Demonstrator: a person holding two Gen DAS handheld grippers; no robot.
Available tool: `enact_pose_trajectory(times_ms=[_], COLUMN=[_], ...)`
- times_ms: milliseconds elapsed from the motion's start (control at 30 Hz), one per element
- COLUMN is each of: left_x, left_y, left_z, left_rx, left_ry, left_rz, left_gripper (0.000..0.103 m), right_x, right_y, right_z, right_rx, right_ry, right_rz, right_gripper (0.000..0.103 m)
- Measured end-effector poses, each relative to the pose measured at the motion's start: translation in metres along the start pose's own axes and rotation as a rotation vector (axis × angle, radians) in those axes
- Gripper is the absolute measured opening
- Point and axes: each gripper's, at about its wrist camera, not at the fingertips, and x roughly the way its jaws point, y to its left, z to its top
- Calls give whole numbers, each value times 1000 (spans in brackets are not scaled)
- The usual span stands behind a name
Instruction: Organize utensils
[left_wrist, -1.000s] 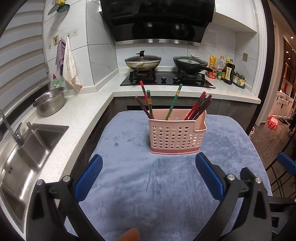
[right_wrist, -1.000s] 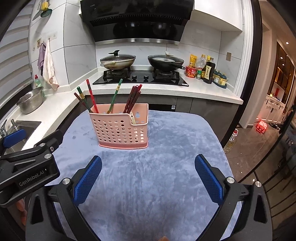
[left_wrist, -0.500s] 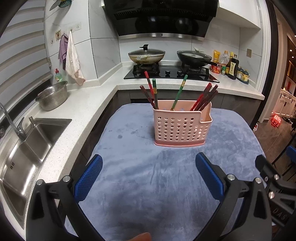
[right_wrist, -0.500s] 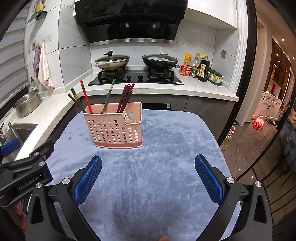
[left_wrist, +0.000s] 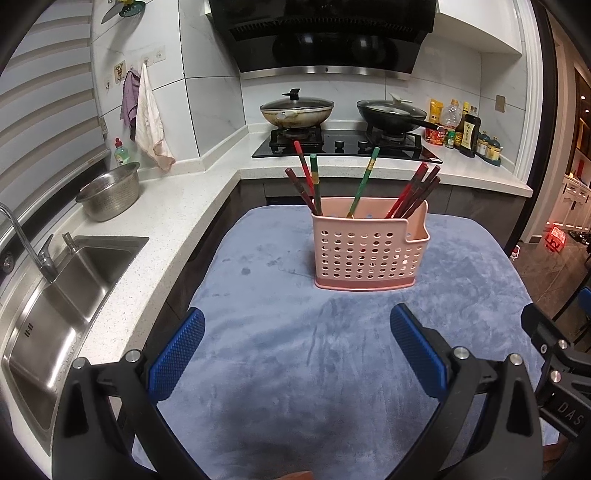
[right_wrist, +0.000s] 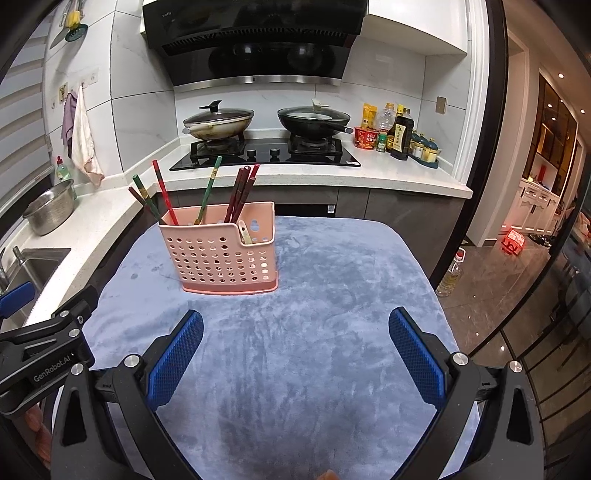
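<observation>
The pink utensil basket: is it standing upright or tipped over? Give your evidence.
Upright. The pink utensil basket sits flat on the blue cloth, with the chopsticks poking out of its open top.

Both my wrist cameras look forward along spread blue fingers, low over the grey cloth (left_wrist: 295, 369) toward the stove wall, sharing the pink caddy (left_wrist: 369, 251), mine on the left seeing it more head-on.

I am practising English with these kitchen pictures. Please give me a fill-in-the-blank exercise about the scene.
1. The chopsticks stand in a ____ caddy.
2. The caddy stands on a blue ____.
3. Both the left gripper and the right gripper are ____ and hold nothing.
4. On the stove stand ____ pans.

Missing words: pink; cloth; open; two
</observation>
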Motion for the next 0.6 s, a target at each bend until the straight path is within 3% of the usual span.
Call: enact_pose_trajectory(times_ms=[600], left_x=[-1], left_y=[3], left_z=[-2], left_rx=[-2], left_ry=[1], left_rz=[3], left_gripper=[96], right_x=[-2], right_y=[-2], right_z=[-1], right_rx=[1], right_ry=[3], right_rz=[1], right_gripper=[97])
